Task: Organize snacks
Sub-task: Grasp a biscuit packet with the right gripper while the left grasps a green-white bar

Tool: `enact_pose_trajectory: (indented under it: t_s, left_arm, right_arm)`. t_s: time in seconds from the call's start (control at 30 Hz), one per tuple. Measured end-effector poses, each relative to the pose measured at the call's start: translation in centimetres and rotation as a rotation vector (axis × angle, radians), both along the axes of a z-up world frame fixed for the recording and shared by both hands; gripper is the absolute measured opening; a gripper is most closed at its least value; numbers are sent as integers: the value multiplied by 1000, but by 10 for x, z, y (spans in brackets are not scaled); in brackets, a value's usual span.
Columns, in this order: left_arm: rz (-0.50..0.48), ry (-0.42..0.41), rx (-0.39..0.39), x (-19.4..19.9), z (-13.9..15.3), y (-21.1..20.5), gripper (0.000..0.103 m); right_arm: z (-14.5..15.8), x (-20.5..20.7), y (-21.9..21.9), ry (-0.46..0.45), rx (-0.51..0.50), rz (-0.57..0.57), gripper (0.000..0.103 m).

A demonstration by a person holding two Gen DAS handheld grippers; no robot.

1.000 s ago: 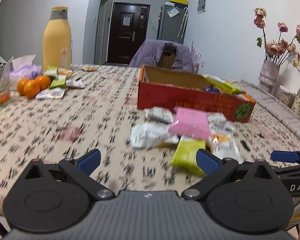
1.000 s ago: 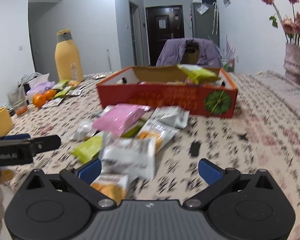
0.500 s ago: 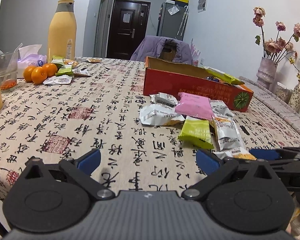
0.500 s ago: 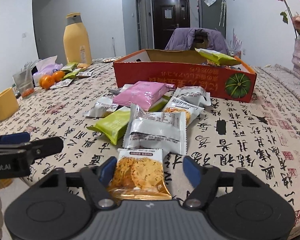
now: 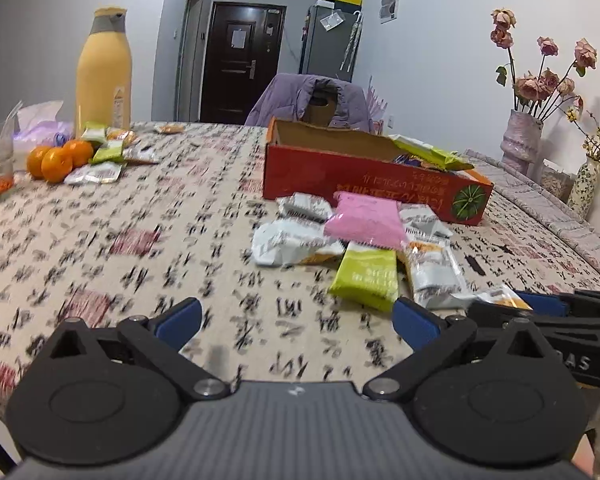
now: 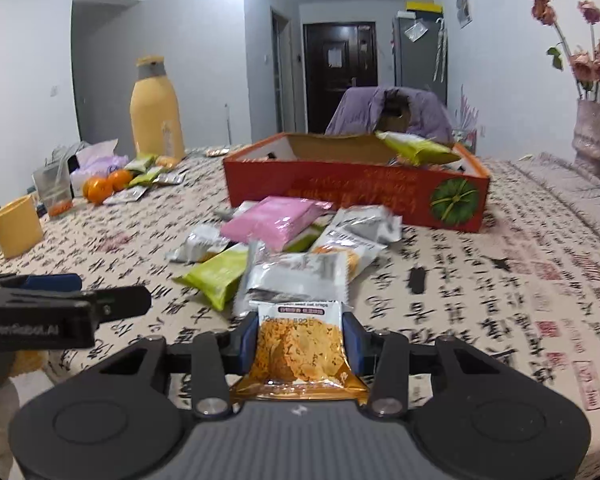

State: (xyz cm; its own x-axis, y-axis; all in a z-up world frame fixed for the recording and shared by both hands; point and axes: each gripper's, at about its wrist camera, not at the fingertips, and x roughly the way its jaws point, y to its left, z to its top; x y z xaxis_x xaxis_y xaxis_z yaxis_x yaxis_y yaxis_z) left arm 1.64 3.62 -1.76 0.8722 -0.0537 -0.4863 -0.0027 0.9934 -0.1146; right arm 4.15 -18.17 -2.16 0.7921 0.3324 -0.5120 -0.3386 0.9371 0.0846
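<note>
The right gripper (image 6: 300,338) has just been closing, and its blue pads now press both long edges of the orange cracker packet (image 6: 300,350), which sits between them at the near table edge, long axis running toward twelve o'clock along the fingers. The red cardboard box (image 6: 356,192) lies at about twelve to one o'clock from that grip, beyond the loose heap: a silver packet (image 6: 296,276) touching the cracker packet's far end, a green packet (image 6: 216,276) at eleven o'clock, and a pink packet (image 6: 274,220) nearer the box. The coming move looks like a lift and a carry over this heap into the box, so the right hand is the one placed for it.

The left gripper (image 5: 296,318) hovers with its jaws spread wide and nothing between them, the green packet (image 5: 366,276) just off its right fingertip at one o'clock.

The patterned tablecloth (image 6: 500,300) covers the table. At ten o'clock stand a yellow bottle (image 6: 156,108), oranges (image 6: 104,186) and a yellow cup (image 6: 16,226). A dark door (image 6: 340,76) closes the room behind.
</note>
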Motion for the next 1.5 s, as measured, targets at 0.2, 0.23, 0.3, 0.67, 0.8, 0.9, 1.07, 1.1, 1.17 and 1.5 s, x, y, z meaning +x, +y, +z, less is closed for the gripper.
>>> enact_pose_trajectory:
  t_s: [0.2, 0.23, 0.3, 0.67, 0.8, 0.9, 1.07, 1.1, 1.17, 1.5]
  left_arm:
    - [-21, -11, 69, 26, 10, -23, 101]
    - [-22, -8, 81, 31, 10, -27, 99]
    - [-28, 4, 94, 40, 11, -33, 93]
    - [-67, 78, 117, 70, -2, -49, 80]
    - [-85, 109, 112, 81, -5, -51, 73]
    - [-98, 126, 112, 89, -7, -53, 66]
    - [-108, 155, 113, 103, -11, -59, 54]
    - [-112, 165, 109, 107, -12, -60, 47]
    - [-119, 162, 106, 109, -13, -63, 41]
    - [-116, 73, 19, 95, 5, -58, 38]
  right_arm:
    - [0, 11, -30, -13, 42, -81, 42]
    - [-1, 13, -35, -13, 50, -95, 42]
    - [-2, 18, -45, -15, 64, -122, 42]
    - [-11, 39, -83, -1, 123, -197, 42]
    - [-14, 46, -87, 7, 136, -199, 42]
    - [-18, 51, -90, 18, 144, -203, 42]
    - [-23, 58, -95, 32, 158, -210, 42]
    - [-23, 58, -96, 33, 160, -211, 42]
    - [-24, 60, -97, 36, 164, -212, 42]
    - [-24, 65, -96, 37, 166, -195, 42]
